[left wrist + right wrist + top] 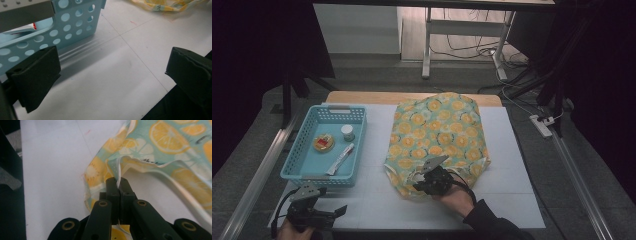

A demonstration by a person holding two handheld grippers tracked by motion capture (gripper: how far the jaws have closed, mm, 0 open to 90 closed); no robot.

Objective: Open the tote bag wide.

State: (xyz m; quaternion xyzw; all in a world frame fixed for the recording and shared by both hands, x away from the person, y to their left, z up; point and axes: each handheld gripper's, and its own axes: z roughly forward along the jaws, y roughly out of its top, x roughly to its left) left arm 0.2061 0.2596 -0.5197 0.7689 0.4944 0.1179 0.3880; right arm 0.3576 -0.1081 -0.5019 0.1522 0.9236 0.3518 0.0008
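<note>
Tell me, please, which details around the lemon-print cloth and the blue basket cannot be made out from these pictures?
- Cloth: the pinched edge, right gripper view, hidden between the shut pads of the right claw.
- Tube label: high view, too small to read.
- Round tin in the basket: high view, print too small.
- Left claw: high view, the hand cut off by the bottom edge.

Cloth bag (439,135): mint-green fabric with an orange-slice print and white trim. Lies flat on the white tabletop (512,170) just right of centre, rounded end towards 12 o'clock, open edge towards 6 o'clock. Mostly smooth, but the near hem is rumpled. In the right gripper view, its edge (120,173) is folded up in a ridge with the pale inner side showing. The right hand-held gripper (424,180) has that hem pinched at the bag's 6–7 o'clock corner, jaws fully together on the fabric.
</note>
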